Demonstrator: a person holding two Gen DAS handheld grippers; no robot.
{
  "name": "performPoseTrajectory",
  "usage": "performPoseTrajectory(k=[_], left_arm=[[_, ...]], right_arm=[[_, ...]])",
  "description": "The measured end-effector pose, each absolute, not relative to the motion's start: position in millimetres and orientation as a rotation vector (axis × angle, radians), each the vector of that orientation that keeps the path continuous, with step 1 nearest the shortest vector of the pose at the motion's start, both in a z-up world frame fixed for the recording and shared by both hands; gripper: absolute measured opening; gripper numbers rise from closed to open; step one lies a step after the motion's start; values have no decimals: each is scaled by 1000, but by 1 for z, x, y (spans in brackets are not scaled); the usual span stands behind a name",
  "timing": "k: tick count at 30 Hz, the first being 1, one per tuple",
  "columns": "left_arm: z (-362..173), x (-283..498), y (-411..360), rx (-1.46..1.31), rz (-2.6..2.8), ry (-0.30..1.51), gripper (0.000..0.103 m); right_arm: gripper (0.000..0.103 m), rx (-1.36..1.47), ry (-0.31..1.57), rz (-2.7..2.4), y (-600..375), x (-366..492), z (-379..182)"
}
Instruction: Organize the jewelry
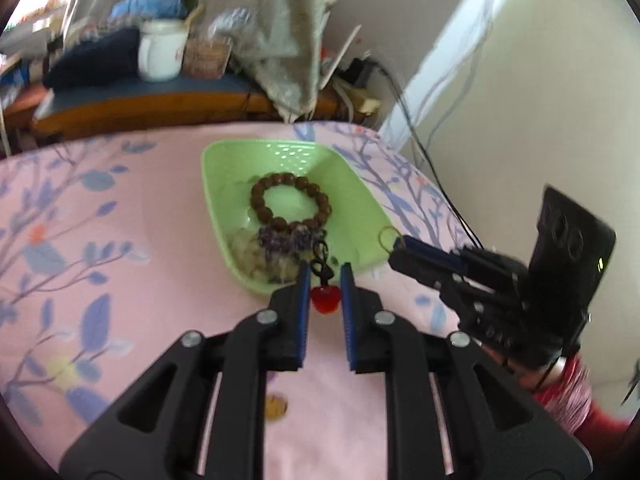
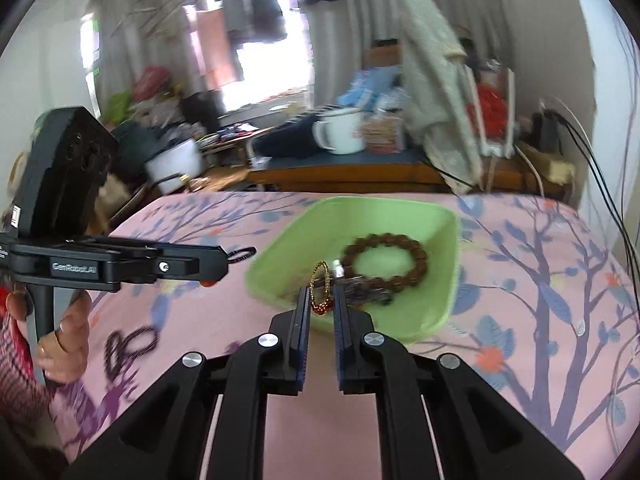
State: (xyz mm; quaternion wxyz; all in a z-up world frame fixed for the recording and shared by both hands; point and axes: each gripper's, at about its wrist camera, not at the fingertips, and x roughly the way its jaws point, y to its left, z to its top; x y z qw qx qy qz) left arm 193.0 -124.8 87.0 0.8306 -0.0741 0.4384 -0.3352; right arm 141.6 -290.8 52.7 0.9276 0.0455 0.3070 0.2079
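Purple bracelet blurred in green tray, half-hidden

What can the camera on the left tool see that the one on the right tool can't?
Only the left view shows the red heart charm on its black cord, pinched in the left tool. Only the right view shows the dark bracelet lying on the pink cloth, and the hand holding the left tool. Both show the green tray with the brown bead bracelet, and the small gold ring in the right tool.
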Motion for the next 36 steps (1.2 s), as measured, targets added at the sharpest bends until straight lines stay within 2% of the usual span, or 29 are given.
performPoseTrajectory(k=[4, 6, 7, 8, 16, 20, 25, 29, 36], left_arm=[[66, 215, -143, -154, -665, 1006, 14], [55, 223, -147, -166, -640, 1050, 22], [52, 224, -146, -177, -632, 1060, 24], [51, 224, -144, -192, -632, 1051, 25], [94, 199, -102, -233, -643, 928, 26], [105, 165, -40, -272, -604, 849, 36], [86, 129, 24, -262, -494, 849, 37], [59, 100, 70, -269, -395, 889, 37], [39, 84, 57, -223, -411, 924, 37]], right_arm=[[0, 131, 636, 395, -305, 157, 43], [11, 132, 625, 384, -308, 158, 39], [19, 137, 624, 379, -310, 158, 38], [21, 139, 628, 380, -310, 158, 36], [21, 195, 599, 442, -298, 131, 45], [22, 178, 644, 498, -270, 107, 39], [20, 126, 725, 618, -231, 97, 20], [9, 73, 761, 663, -201, 95, 12], [9, -21, 784, 628, -174, 95, 6]])
